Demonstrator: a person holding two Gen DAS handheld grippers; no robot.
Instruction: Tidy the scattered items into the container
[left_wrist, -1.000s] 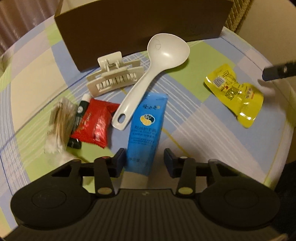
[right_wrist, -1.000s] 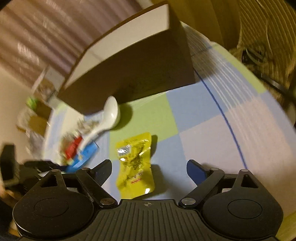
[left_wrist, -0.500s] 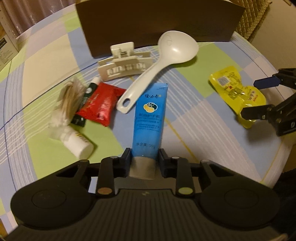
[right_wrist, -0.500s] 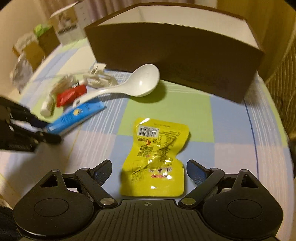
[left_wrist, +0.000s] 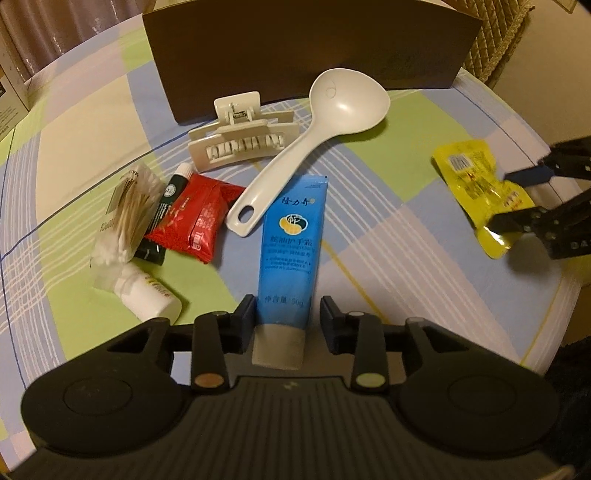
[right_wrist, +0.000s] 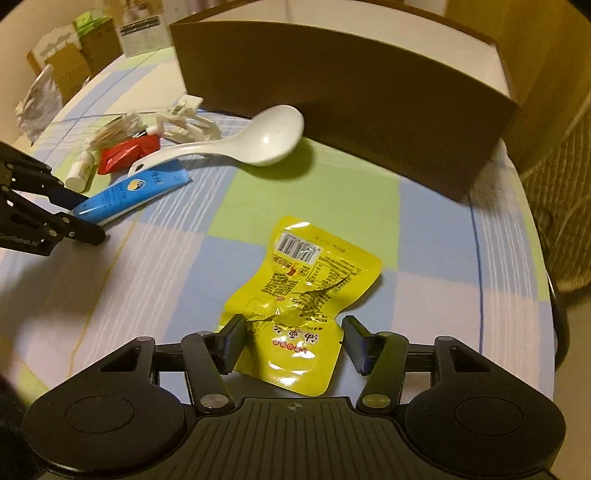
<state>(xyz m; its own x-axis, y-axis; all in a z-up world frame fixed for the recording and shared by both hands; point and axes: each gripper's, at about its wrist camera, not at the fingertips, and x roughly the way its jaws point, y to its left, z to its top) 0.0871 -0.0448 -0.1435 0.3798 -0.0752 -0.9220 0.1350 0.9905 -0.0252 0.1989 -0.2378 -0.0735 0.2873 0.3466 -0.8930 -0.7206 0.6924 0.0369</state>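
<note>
Crinkly yellow foil pouch (right_wrist: 299, 306) lies flat on the tabletop (right_wrist: 436, 229) between the right claw (right_wrist: 293, 341) jaws, which have just been closing, not yet clenched; light, limp, slippery, best pinched across its crumpled waist.

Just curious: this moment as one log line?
left claw: just opened slightly, blue tube between | right claw: just closing, yellow packet between
</note>
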